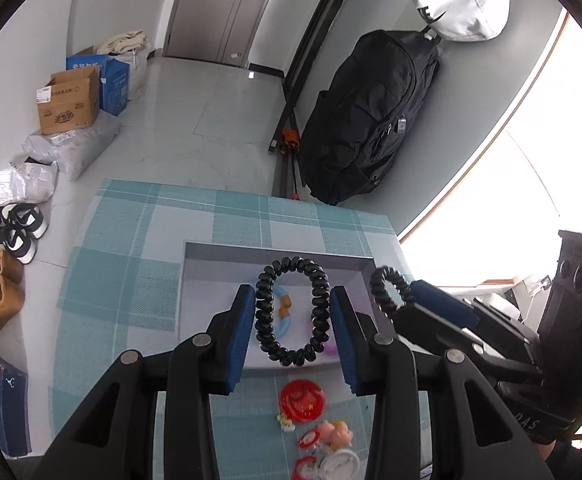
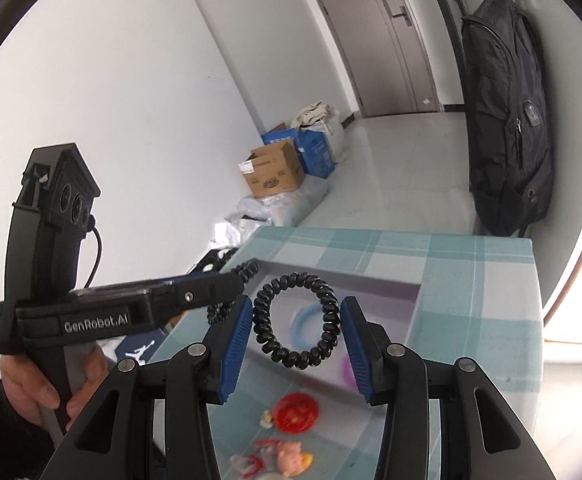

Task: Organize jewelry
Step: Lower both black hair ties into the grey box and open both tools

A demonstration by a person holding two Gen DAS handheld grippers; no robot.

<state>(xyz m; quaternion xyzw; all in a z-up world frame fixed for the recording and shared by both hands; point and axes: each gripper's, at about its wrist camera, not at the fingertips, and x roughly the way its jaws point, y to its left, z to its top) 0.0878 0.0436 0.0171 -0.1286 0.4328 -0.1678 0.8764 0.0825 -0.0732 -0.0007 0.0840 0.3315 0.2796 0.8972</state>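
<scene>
Each gripper holds a black coil bracelet above the grey tray [image 1: 195,280]. My left gripper [image 1: 293,312] is shut on one black coil ring [image 1: 291,312], squeezed into an oval between the blue pads. My right gripper [image 2: 295,320] is shut on a second black coil ring [image 2: 295,320]. In the left wrist view the right gripper [image 1: 407,300] holds its ring [image 1: 387,288] at the tray's right rim. The tray [image 2: 391,292] holds a light blue ring [image 1: 283,320] with an orange bead and a pink piece [image 2: 347,368].
On the teal plaid cloth [image 1: 131,264] in front of the tray lie a red round piece [image 1: 303,400], a pink pig charm [image 1: 337,434], red-white clips and a white disc [image 1: 339,466]. A black backpack [image 1: 367,120], boxes [image 1: 69,100] and shoes [image 1: 19,236] stand on the floor beyond.
</scene>
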